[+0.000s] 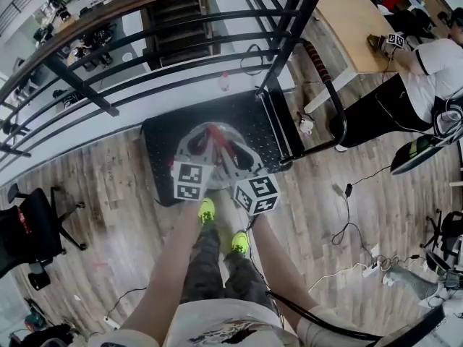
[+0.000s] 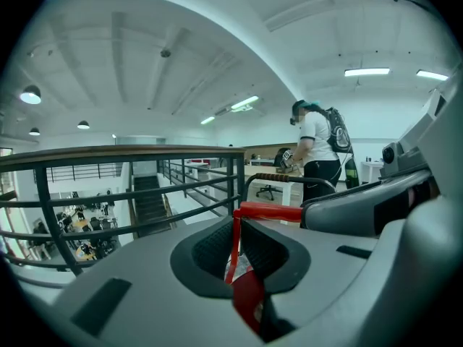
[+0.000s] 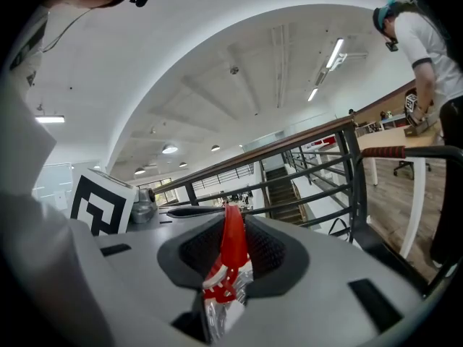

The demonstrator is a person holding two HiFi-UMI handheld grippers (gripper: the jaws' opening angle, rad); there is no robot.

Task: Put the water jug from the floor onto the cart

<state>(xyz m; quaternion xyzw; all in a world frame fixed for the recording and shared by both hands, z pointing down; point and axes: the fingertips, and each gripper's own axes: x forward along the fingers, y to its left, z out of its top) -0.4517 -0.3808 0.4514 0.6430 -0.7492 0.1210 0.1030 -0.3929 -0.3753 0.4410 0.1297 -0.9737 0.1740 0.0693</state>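
- The left gripper [image 1: 205,144] is clamped on the jug's red handle [image 2: 249,284].
- The right gripper [image 1: 225,150] is clamped on the same handle.
- The jug [image 1: 217,126] is over the cart [image 1: 165,144], at its near edge.

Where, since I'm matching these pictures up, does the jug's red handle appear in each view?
Head view: red handle at centre, over the cart.
Left gripper view: handle lower centre, clamped between the jaws, its bar running right.
Right gripper view: handle lower centre, an upright strip between the jaws.
Shared landmark: the railing.
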